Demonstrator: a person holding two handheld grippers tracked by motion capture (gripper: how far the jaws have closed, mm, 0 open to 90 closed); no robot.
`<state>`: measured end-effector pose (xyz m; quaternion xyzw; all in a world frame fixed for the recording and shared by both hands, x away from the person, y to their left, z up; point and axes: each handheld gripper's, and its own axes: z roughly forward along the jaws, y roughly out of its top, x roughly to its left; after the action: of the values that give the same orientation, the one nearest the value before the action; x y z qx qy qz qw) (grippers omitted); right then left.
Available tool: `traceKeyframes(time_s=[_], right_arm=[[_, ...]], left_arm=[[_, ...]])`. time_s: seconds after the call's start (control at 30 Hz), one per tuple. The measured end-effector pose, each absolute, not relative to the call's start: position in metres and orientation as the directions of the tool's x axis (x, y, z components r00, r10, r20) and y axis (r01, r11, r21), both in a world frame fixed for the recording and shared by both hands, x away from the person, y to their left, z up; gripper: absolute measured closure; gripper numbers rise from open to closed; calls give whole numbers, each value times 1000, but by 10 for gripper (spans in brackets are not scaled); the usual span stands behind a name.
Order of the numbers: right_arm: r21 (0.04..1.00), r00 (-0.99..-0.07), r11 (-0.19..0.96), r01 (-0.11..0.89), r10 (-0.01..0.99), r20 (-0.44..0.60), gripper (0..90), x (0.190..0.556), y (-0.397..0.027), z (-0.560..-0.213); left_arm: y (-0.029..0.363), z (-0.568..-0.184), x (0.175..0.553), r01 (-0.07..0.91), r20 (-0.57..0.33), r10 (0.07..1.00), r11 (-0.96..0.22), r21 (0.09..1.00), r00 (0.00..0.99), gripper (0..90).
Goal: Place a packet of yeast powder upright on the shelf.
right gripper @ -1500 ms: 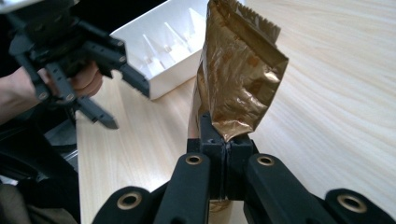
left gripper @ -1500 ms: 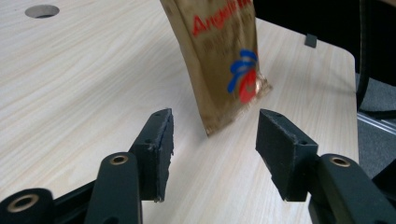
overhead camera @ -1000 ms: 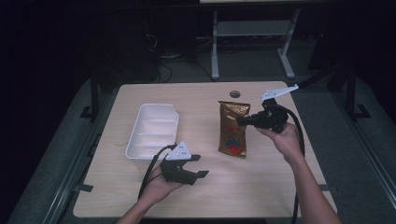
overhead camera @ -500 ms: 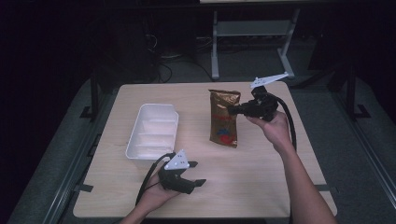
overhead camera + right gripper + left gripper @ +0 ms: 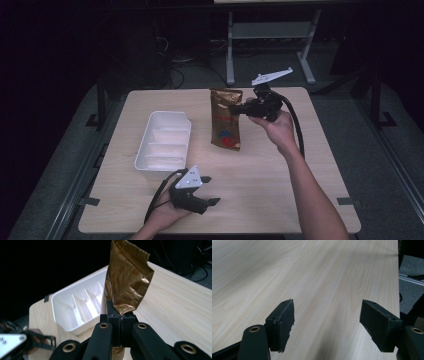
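High view: the right gripper (image 5: 245, 108) holds a gold foil pouch (image 5: 225, 120) clear of the wooden table (image 5: 280, 185), just right of the white divided tray (image 5: 165, 140). The pouch hangs limp, so it is probably light and soft. The left gripper (image 5: 207, 202) rests low near the table's near edge.

Left gripper view: its jaws stand wide apart over bare wood, holding nothing.

Right gripper view: the jaws are pinched together on the pouch's (image 5: 127, 282) creased side. The foil looks slick and crushable; the flat sealed top edge seems a surer hold.

Tray (image 5: 165, 140) left on table (image 5: 280, 185), pouch (image 5: 226, 120) to its right, held above tabletop
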<state>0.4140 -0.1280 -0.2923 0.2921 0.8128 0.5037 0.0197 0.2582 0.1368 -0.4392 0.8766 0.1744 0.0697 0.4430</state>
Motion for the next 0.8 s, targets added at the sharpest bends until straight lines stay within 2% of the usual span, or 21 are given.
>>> traceKeyframes(time_s=[0.8], right_arm=[[848, -869, 326, 417, 415, 268, 891, 428, -57, -276]], left_arm=[[136, -443, 254, 211, -10, 337, -564, 798, 941, 254]])
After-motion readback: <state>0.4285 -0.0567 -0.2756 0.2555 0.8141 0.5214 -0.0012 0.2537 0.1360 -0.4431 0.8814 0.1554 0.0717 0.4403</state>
